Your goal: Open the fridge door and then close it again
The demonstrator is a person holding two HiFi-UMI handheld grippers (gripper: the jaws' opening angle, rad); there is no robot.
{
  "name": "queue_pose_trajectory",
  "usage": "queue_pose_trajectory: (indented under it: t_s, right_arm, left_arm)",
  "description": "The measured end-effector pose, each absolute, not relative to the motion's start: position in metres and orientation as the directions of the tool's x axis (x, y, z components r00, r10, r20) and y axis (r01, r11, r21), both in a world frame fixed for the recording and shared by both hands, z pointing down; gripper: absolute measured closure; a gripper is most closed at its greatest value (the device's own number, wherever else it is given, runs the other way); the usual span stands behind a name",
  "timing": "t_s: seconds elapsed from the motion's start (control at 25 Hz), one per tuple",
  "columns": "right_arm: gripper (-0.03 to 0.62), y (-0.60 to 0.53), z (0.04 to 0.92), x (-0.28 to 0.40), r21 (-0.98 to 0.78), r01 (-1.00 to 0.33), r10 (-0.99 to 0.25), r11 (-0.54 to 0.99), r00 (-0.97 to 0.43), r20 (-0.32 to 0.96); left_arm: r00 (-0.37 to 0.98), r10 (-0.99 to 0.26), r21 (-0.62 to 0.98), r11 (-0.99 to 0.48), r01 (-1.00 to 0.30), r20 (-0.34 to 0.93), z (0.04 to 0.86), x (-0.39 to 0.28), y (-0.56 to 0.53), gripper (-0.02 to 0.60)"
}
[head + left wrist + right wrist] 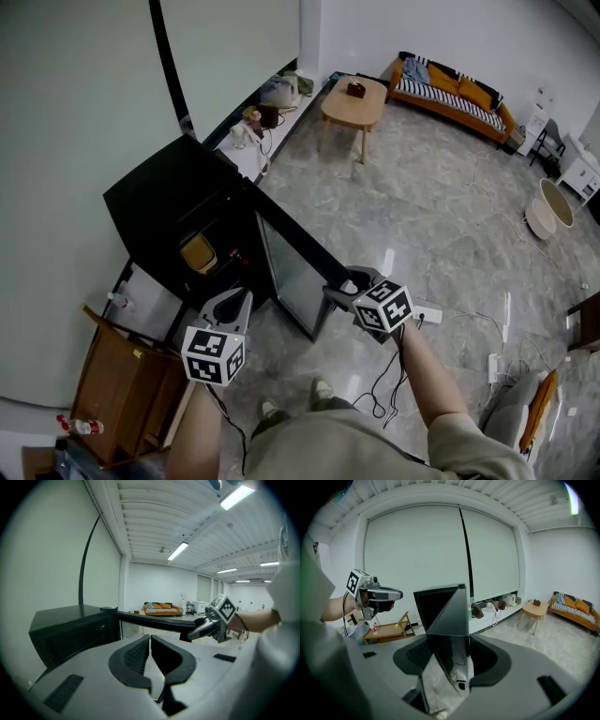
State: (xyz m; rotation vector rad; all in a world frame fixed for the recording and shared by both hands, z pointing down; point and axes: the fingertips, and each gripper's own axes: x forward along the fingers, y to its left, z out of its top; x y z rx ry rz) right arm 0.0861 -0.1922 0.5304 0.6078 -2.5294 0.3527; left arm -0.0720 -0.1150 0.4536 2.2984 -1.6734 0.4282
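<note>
- Subject: a black compact fridge (155,211) stands on the grey tiled floor (431,206) at the floor's left edge, its back to the blind-covered wall. A low wooden stand (122,375) sits just beside it.
- Fridge door (292,274): swung wide open, roughly square to the cabinet front, with its free edge pointing toward the person. The interior is exposed. A yellowish item (199,253) lies inside; its kind cannot be determined.
- Right gripper (354,292): clamped across the door's free vertical edge near the top corner. Its own view shows the slab filling the gap between the two jaws.
- Left gripper (231,307): jaws closed together with nothing between them. It hangs near the hinge side of the cabinet and touches neither door nor cabinet.
- Stage, as a judgement: the opening half appears complete and the closing swing remains.
- Handling, as a judgement:
  - The door is a stiff, flat slab that moves only in an arc about its hinge, so the hold must follow that arc rather than push straight.
  - The face looks glossy and may be glazed, hence slippery; pinching across the thickness at the edge is sounder than pressing on the face.
  - The free edge, farthest from the hinge, gives the best leverage, and the present hold is well placed.
  - The cabinet looks small and may slide on the smooth floor under a hard shove.
  - A seal will likely need a firm final press.
</note>
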Motion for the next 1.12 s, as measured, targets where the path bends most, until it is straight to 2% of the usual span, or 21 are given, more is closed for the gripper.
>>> queue_pose_trajectory:
  t_s: [0.84, 1.12]
  right_arm:
    - [0.361, -0.13, 0.527, 0.024, -0.193, -0.464, -0.308, 0.864, -0.792, 0.527]
    - [0.359, -0.113, 0.528, 0.002, -0.207, -0.42, -0.258, 0.884, -0.806, 0.533]
  left_arm:
    - [0.292, -0.887, 0.065, -0.289, -0.955, 0.358, 0.439, -0.128, -0.066, 0.566]
    - [0.273, -0.893, 0.06, -0.27, -0.961, 0.358, 0.442, -0.147, -0.057, 0.566]
